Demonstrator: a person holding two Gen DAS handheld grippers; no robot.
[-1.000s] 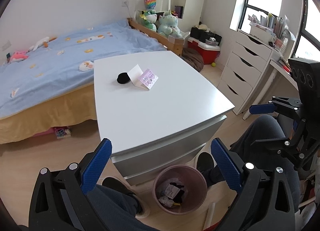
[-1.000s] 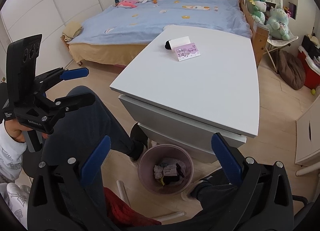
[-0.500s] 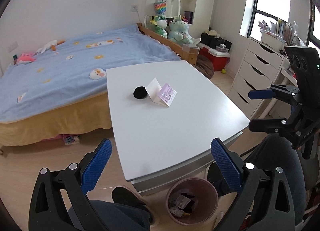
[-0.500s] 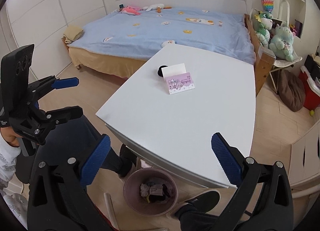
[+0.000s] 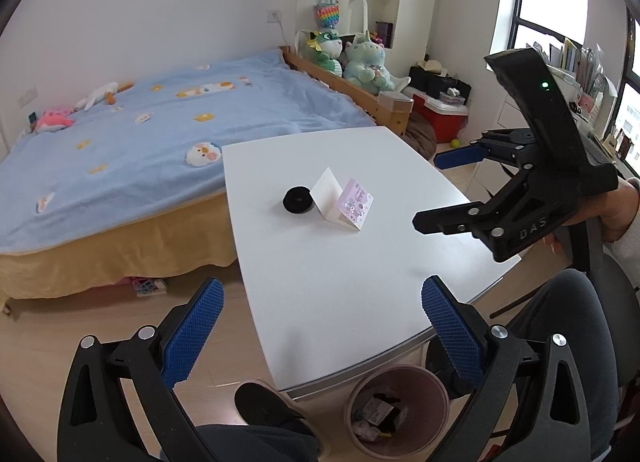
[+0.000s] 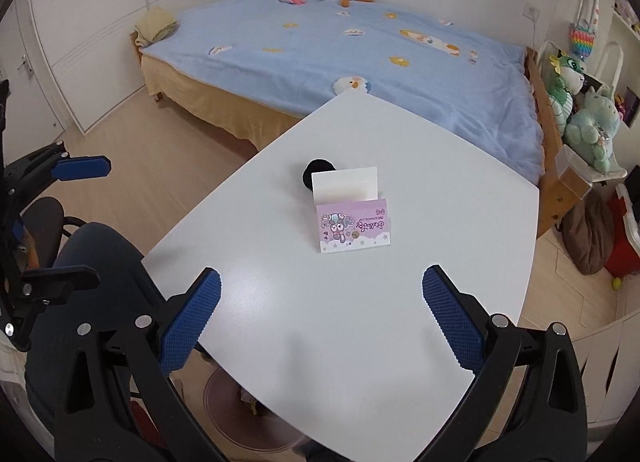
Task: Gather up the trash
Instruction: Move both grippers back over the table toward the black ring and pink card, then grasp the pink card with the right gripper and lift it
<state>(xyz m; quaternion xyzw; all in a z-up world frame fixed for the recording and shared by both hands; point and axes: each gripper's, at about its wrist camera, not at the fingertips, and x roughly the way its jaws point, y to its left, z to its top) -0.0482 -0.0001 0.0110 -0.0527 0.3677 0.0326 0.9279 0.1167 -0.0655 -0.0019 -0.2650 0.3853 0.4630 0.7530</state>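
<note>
A folded pink and white card (image 5: 347, 204) (image 6: 352, 213) and a small black round thing (image 5: 297, 199) (image 6: 316, 171) lie on the white table (image 5: 340, 274) (image 6: 360, 322). A pink trash bin (image 5: 396, 410) with several scraps in it stands on the floor under the table's near edge; in the right wrist view only part of its rim (image 6: 224, 394) shows. My left gripper (image 5: 320, 326) is open and empty above the table's near corner. My right gripper (image 6: 320, 314) is open and empty over the near part of the table; it also shows in the left wrist view (image 5: 448, 185).
A bed with a blue cover (image 5: 140, 141) stands behind the table. Plush toys (image 5: 360, 61), a red cooler (image 5: 440, 117) and a shelf are at the back right. The person's knees (image 5: 560, 322) are at the table's near side.
Both grippers have risen from above the bin and moved forward over the table. The card and the black thing have not moved. Both grippers stay open.
</note>
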